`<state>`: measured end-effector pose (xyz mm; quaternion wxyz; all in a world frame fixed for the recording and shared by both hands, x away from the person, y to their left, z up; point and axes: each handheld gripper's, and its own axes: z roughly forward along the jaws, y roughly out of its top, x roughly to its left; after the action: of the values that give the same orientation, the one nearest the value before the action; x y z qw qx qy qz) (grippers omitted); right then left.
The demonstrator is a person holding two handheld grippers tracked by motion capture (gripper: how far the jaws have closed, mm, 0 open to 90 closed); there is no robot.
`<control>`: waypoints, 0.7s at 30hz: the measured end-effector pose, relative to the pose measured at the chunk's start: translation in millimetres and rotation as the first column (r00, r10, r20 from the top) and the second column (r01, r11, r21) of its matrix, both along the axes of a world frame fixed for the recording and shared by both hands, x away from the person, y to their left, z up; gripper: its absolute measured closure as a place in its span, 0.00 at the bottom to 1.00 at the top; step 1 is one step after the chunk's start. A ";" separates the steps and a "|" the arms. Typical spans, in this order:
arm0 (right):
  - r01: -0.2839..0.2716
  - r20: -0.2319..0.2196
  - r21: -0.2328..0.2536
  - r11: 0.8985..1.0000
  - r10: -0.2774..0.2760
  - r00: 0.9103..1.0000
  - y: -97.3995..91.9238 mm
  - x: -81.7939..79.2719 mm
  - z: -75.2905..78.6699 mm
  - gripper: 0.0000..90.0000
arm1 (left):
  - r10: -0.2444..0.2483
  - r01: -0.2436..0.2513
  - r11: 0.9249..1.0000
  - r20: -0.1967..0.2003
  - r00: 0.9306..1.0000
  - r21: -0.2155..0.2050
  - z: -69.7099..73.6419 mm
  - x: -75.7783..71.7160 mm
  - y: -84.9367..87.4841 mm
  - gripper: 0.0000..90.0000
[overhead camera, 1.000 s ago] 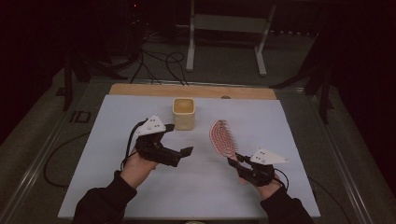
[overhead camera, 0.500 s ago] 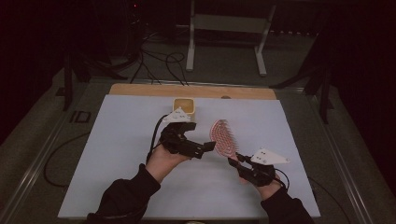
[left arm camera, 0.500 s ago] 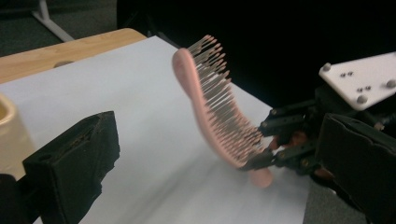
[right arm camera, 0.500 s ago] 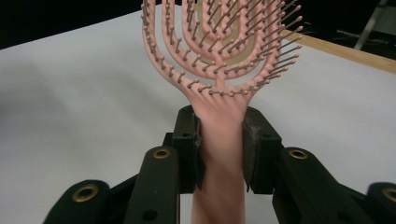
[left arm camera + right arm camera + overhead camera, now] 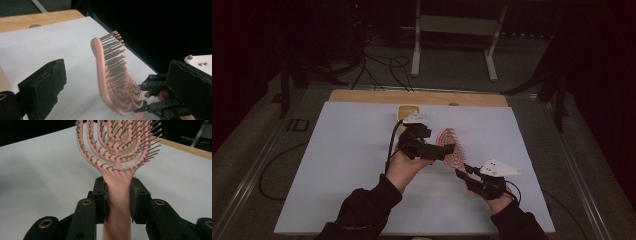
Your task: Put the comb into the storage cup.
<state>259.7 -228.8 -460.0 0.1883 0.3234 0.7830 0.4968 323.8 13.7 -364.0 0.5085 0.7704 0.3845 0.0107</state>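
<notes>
No writing, label, brand, number or sign can be read anywhere in these pictures.

The high view was dim and a little grainy; only the white table cover (image 5: 342, 165) caught light, and the room around it fell into near black. The two gripper views were brighter, with soft, even light from above and weak shadows on the white surface. In the left gripper view the near black pads (image 5: 43, 86) were out of focus, and the lower bristles of the pink brush (image 5: 110, 77) were blurred. In the right gripper view the brush handle was sharp.
</notes>
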 end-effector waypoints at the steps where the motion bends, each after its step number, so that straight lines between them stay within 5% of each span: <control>1: -0.002 0.000 0.000 1.000 0.002 1.000 0.0 0.2 0.0 0.78 | 0.008 -0.008 1.000 -0.008 1.000 0.006 -0.3 1.2 -5.3 0.04; 9: 0.005 0.003 0.007 1.000 -0.005 1.000 -0.9 0.2 0.4 0.78 | 0.008 -0.009 1.000 -0.062 0.998 -0.011 -6.0 4.7 -16.7 0.20; 21: 0.003 0.011 0.005 1.000 -0.003 1.000 -1.0 -0.2 1.2 0.78 | -0.012 0.009 0.999 -0.089 0.996 -0.034 -13.6 9.7 -15.4 0.61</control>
<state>259.6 -229.8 -458.8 0.1927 0.3224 0.7803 0.5001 333.6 -1.8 -377.5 0.5039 0.7635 0.4026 -0.0328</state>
